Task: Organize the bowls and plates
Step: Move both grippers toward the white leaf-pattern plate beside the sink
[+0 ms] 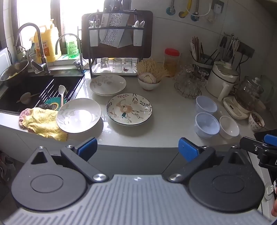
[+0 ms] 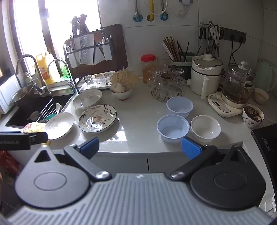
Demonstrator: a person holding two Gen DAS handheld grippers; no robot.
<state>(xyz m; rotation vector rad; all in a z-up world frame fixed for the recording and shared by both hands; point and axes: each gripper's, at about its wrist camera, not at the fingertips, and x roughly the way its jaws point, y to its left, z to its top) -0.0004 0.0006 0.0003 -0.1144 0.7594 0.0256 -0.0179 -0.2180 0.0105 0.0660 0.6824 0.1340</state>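
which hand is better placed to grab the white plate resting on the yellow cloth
Left. The left gripper, open and empty, faces the white plate near the sink; the right gripper, also open, sits before the bowls, farther right.

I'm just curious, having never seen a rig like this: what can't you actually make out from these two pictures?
- Sink bottom: dark in both views.
- Window: washed out by glare.
- Yellow cloth: mostly hidden in the right view, behind the left gripper.
- Yellow bottle label: too small.

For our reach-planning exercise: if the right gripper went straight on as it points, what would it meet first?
Probably the bare countertop, between the floral plate and the near blue bowl; the open right gripper holds nothing. Depth is uncertain.
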